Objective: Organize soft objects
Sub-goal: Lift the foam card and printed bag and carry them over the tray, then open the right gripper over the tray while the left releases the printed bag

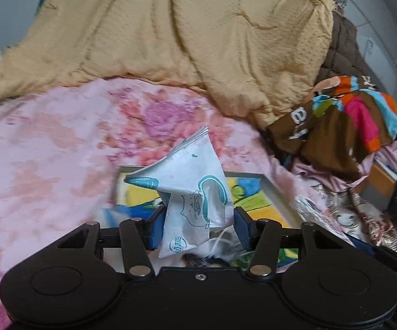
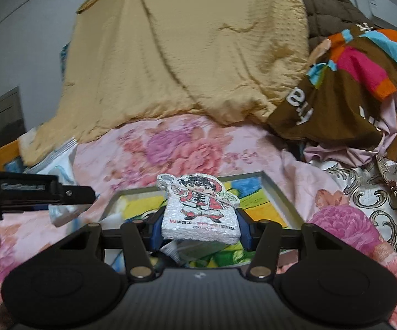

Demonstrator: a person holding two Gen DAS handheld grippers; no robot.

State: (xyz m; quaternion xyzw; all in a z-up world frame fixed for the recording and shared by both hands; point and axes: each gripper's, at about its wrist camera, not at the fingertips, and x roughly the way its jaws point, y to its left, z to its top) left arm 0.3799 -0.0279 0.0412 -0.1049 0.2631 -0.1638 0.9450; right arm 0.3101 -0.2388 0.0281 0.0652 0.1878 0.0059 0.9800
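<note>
Your left claw (image 1: 197,227), black with blue pads, carries a white tissue pack (image 1: 191,192) printed with teal outlines and a cat drawing. Your right claw (image 2: 198,227), same black and blue, carries a white foam figure (image 2: 199,206) showing a cartoon boy in red with dark hair. Under both you see a framed picture (image 1: 256,192) in yellow, blue and green blocks. The bedsheet (image 1: 60,151) is pale pink with rose and purple blooms. The quilt (image 1: 170,33) is tan, dotted. The garment (image 1: 344,115) is brown with pink, orange and turquoise stripes and white lettering.
</note>
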